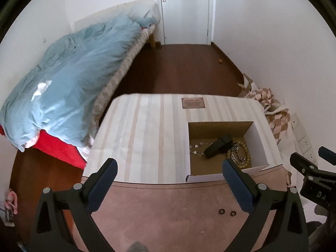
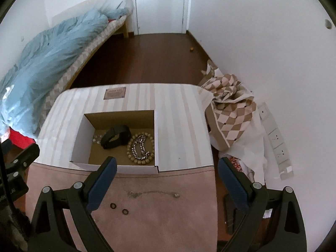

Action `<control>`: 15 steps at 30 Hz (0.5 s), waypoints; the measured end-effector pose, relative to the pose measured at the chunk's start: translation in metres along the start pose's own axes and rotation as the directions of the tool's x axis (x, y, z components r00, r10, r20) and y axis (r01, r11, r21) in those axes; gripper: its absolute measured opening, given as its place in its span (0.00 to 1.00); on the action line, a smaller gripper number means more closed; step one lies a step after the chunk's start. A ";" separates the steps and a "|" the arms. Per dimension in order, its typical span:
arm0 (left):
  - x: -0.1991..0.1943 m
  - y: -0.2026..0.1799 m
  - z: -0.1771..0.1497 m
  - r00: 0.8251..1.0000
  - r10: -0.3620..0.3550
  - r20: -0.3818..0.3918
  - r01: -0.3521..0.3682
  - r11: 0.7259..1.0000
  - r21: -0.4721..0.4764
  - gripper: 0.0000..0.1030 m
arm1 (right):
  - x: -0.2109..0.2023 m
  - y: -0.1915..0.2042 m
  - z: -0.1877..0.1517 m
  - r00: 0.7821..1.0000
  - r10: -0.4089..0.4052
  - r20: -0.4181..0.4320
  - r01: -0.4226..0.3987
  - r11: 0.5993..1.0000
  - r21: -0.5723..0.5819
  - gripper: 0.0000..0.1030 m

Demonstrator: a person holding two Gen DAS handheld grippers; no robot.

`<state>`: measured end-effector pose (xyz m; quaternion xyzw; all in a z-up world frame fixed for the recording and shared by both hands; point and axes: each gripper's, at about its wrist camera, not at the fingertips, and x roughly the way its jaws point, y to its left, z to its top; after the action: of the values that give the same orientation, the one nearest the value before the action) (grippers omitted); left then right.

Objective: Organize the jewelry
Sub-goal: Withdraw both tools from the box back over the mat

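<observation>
Risk first: two small dark rings [image 2: 118,208] lie loose on the pink mat [image 2: 147,220], side by side but apart, at about 7 o'clock from the open cardboard box [image 2: 117,169]. They are thin and flat, so my judgement is a pinch could skate off them or flick one over the mat edge to the floor; a fine chain [image 2: 151,193] with a small end piece lies on the mat near 5 o'clock of the box and may snag or trail if lifted by one end. The box front wall stands between mat and tray, so a low carry could clip it. Inside the box: a black band [image 2: 114,136] at centre, a beaded bracelet [image 2: 131,145] with a silver curb chain [image 2: 139,149] coiled inside it toward 4 o'clock, a pale stone chain [image 2: 97,138] at 9 o'clock of the band. Right gripper [image 2: 167,180] is spread wide, holding nothing, touching nothing, poised above the mat's far edge. Left gripper [image 1: 170,180] is likewise wide apart and empty, hovering over the mat with the rings [image 1: 227,212] near its right finger [image 1: 239,189].
</observation>
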<state>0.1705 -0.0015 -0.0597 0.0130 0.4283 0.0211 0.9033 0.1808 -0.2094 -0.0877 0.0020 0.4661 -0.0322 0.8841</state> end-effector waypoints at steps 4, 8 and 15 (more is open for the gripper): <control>-0.023 -0.004 -0.004 1.000 -0.007 0.030 0.007 1.000 0.000 0.99 | -0.028 -0.005 -0.003 0.999 -0.003 0.052 0.003 1.000 0.012 0.95; -0.042 -0.009 -0.006 0.998 -0.017 0.057 0.016 1.000 0.005 0.99 | -0.055 -0.007 -0.006 0.995 -0.002 0.097 0.001 1.000 0.014 0.95; -0.072 -0.011 -0.007 0.994 -0.026 0.103 0.027 1.000 -0.007 0.99 | -0.094 -0.014 -0.010 0.989 0.023 0.147 -0.029 0.999 0.041 0.95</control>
<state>0.1200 -0.0156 -0.0090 0.0047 0.3810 0.0102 0.9245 0.1188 -0.2182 -0.0158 0.0248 0.3989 -0.0306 0.9162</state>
